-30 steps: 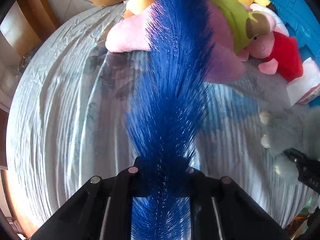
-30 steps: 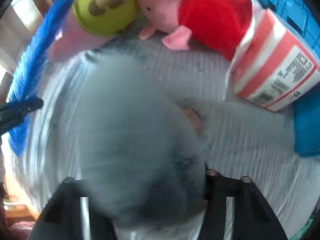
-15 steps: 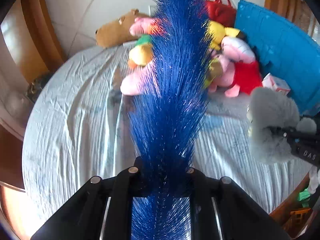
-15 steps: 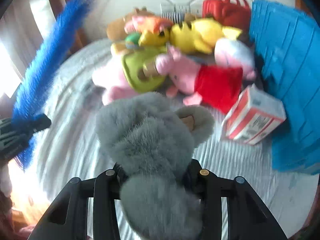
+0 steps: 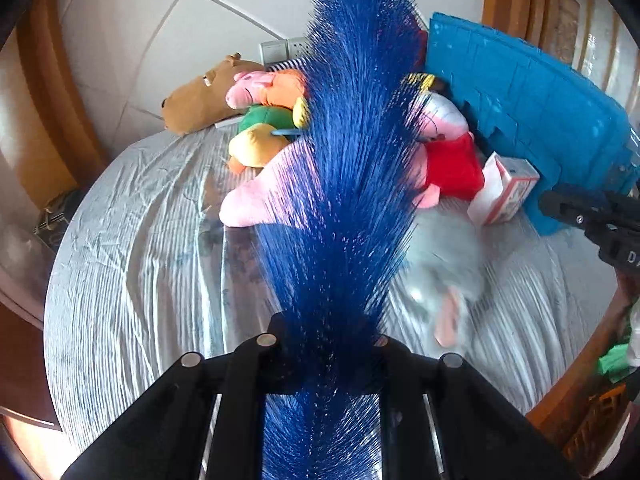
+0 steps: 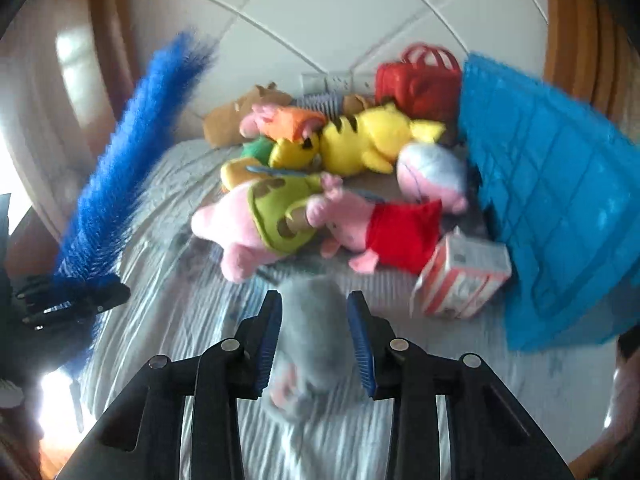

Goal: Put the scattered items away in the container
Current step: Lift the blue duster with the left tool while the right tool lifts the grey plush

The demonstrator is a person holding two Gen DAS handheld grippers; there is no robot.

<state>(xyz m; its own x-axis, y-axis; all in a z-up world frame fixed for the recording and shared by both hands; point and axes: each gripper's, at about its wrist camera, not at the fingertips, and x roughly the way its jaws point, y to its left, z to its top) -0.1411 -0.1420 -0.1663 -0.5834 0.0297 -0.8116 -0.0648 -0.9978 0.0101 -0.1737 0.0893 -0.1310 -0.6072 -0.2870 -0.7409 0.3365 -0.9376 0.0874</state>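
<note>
My left gripper (image 5: pixel 326 336) is shut on a long blue bristle brush (image 5: pixel 352 184), which stands up through the middle of its view; it also shows at the left of the right wrist view (image 6: pixel 132 160). My right gripper (image 6: pixel 316 336) is open, its jaws apart on either side of a blurred grey plush toy (image 6: pixel 312 344), which lies below on the bed. The grey toy shows on the sheet in the left wrist view (image 5: pixel 444 264). The blue container (image 6: pixel 556 200) stands at the right.
A pile of plush toys lies at the back of the bed: pink star (image 6: pixel 236 232), pig in red (image 6: pixel 392 232), yellow one (image 6: pixel 368 140), brown one (image 5: pixel 200 96). A red-and-white box (image 6: pixel 460 280) lies by the container. A red bag (image 6: pixel 416 80) stands behind.
My right gripper has opened and the grey plush toy has dropped from it onto the bed. Both grippers have risen and tilted back. The left still holds the brush.
</note>
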